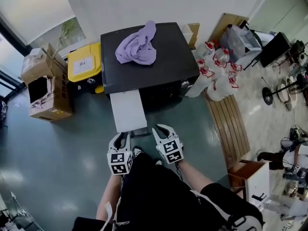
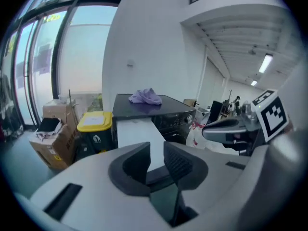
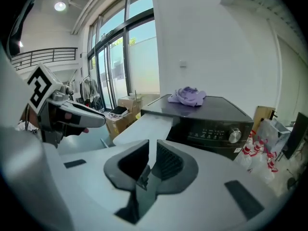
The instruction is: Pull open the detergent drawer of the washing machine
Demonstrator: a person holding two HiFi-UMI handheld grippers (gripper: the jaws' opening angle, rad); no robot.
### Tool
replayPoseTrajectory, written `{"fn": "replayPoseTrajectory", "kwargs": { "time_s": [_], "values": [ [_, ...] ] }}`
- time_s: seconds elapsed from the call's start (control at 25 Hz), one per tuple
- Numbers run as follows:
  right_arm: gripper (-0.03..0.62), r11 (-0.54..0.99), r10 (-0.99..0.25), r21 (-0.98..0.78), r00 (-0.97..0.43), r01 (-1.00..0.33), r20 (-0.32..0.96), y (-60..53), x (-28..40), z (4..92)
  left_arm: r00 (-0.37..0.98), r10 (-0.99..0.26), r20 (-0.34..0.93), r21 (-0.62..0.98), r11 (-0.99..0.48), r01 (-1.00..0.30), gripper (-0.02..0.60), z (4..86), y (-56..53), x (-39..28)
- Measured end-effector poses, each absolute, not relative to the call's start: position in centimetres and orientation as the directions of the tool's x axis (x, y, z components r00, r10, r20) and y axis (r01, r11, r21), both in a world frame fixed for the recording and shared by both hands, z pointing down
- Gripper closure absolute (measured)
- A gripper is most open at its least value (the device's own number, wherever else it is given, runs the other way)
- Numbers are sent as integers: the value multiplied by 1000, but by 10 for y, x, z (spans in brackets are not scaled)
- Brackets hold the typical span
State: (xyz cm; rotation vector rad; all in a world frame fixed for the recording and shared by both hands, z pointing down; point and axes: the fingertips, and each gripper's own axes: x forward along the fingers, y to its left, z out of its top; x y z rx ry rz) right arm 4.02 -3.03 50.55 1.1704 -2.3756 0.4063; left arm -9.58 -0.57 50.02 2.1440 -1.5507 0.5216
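Grey floor (image 1: 72, 153) around washing machine (image 1: 168, 57): detergent drawer (image 1: 127, 109), at twelve o'clock, looks already pulled out; left gripper (image 1: 121, 137) and right gripper (image 1: 162, 130) stand slightly open, empty.

Long white detergent drawer (image 1: 128, 110), wide open, at black washing machine (image 1: 171, 64) front

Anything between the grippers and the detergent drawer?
Nothing visible. The detergent drawer sticks out of the washing machine front, its near end right ahead of the left gripper and right gripper, both empty.
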Motion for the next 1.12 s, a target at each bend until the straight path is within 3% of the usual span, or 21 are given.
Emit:
{"fn": "replayPoseTrajectory", "kwargs": {
  "time_s": [0.08, 0.28, 0.6, 0.88, 1.12],
  "values": [
    [577, 580, -674, -63, -521, -812, 524, -41, 33, 499, 311, -796, 519, 110, -299, -948, 522, 487, -21, -91],
    [585, 599, -675, -70, -550, -798, 493, -66, 5, 473, 329, -818, 472, 45, -350, -936, 554, 451, -56, -87],
    [586, 548, -750, -40, -512, -835, 417, -98, -8, 402, 419, -845, 333, 27, -436, -900, 560, 375, -96, -91],
    [586, 486, -837, 18, -460, -874, 297, -124, 2, 326, 473, -860, 192, 126, -456, -881, 558, 298, -127, -88],
    [586, 487, -862, 52, -470, -872, 192, -137, 11, 267, 450, -891, 59, 87, -445, -891, 560, 238, -140, -81]
  ]
}}
